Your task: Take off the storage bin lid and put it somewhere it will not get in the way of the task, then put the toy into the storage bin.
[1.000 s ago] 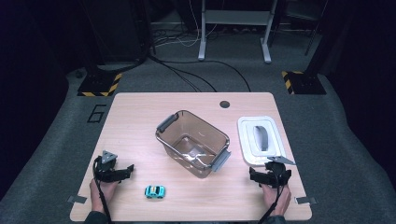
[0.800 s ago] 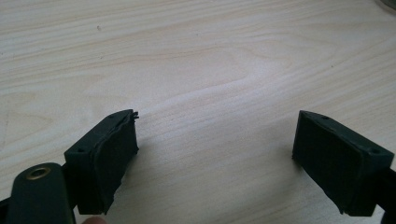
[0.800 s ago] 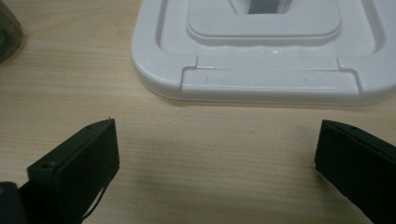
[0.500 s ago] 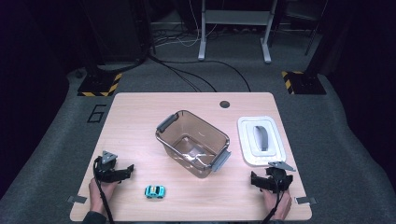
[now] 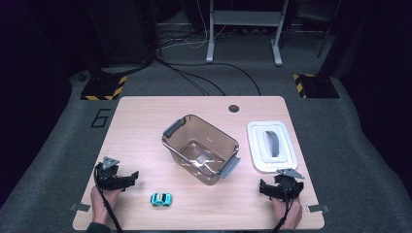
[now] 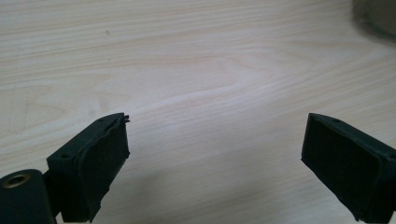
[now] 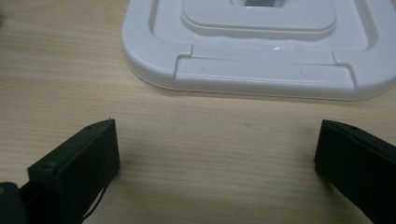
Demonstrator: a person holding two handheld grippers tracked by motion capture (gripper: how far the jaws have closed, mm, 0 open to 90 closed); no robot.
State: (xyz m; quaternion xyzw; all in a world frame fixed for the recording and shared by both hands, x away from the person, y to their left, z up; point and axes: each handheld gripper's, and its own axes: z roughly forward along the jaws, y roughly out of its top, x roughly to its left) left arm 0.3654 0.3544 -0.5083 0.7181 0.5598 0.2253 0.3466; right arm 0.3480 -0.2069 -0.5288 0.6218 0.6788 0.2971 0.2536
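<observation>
Toy car nearest the left gripper.
The left gripper (image 5: 130, 178), jaws just opened wide and empty, sat near the tabletop's front-left corner; the toy car (image 5: 161, 199) lay just beside it, long axis along the front edge.

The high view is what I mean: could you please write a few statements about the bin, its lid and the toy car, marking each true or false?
1. The white lid is fitted on the clear plastic bin. False: it lies on the table beside the bin.
2. The blue toy car sits on the table outside the bin. True.
3. The left gripper holds the car. False: its jaws are open, nothing between them.
4. The right gripper is open near the lid. True.
</observation>
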